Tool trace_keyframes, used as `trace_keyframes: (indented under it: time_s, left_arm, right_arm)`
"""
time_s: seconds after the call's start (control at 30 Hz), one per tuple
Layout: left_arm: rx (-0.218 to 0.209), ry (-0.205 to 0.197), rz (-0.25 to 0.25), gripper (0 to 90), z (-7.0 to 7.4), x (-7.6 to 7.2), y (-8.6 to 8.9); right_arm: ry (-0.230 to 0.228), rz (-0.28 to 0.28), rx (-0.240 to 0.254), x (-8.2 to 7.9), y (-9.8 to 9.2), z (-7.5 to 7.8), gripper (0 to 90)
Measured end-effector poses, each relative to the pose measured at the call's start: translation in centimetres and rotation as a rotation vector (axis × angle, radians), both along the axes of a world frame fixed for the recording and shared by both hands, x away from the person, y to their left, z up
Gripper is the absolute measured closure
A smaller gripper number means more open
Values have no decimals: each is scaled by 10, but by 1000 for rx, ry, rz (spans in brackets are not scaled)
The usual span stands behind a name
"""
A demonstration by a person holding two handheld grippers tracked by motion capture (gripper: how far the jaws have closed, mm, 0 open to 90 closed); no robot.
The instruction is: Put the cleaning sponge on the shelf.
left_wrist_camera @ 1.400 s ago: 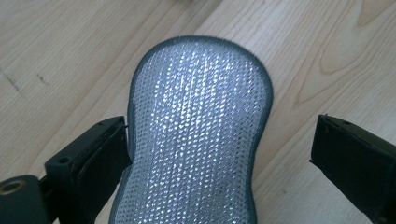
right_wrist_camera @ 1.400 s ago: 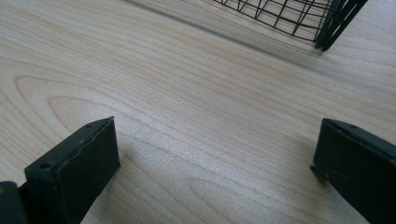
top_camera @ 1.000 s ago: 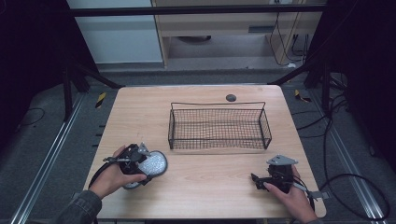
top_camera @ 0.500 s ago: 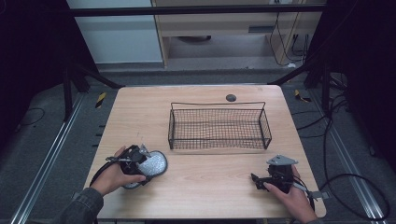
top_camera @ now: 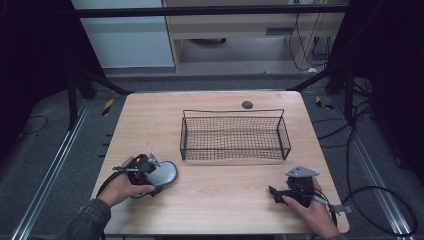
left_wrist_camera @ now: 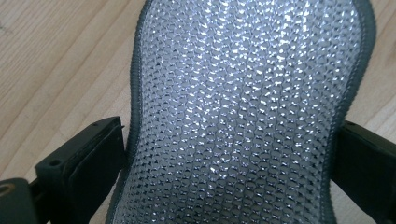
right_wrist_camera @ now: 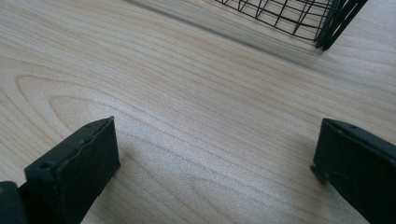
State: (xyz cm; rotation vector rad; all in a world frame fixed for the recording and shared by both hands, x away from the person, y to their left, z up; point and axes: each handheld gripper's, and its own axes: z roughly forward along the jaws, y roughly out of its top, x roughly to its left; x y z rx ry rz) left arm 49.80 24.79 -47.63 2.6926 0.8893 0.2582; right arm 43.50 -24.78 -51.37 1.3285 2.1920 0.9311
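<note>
A silver mesh pad with a grey edge [left_wrist_camera: 243,93] lies flat on the wooden table [top_camera: 220,187] at the front left. My left gripper [top_camera: 151,176] is shut on its near end; both black jaws press against its sides, where the pad narrows. In the high view the pad [top_camera: 165,173] sticks out to the right of that hand. My right gripper [top_camera: 274,194] rests low over the table at the front right, open, with bare wood between its jaws [right_wrist_camera: 219,154].
A black wire basket [top_camera: 232,134] stands in the middle of the table, nothing visible in it; its near corner [right_wrist_camera: 327,28] shows ahead of the right gripper. A small dark round disc [top_camera: 247,104] sits behind the basket. Cables trail off the table's right side.
</note>
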Motion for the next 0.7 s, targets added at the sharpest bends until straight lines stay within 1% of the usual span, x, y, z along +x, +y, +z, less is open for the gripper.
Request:
trace_keyframes:
  time_s: [0.1, 0.27, 0.33, 0.53, 0.57, 0.63, 0.7]
  left_arm:
    - [-5, -2, -23, 32, 4, -3, -3]
    - [-5, -8, -28, 33, 6, -2, -4]
    - [5, -9, -35, 34, 5, -1, -4]
    - [16, 32, -39, 14, -2, 6, 1]
    - [16, 32, -39, 10, -2, 6, 1]
    - [2, 43, -26, 7, -3, 6, 2]
    - [0, 47, -23, 8, -4, 7, 2]
  right_arm:
    - [-1, 1, 1, 0, 0, 0, 3]
    - [-1, 1, 1, 0, 0, 0, 3]
    - [-1, 0, 1, 0, 0, 0, 3]
    - [-1, 1, 1, 0, 0, 0, 4]
    - [-1, 1, 1, 0, 0, 0, 4]
    - [0, 1, 1, 0, 0, 0, 3]
    - [-1, 1, 1, 0, 0, 0, 4]
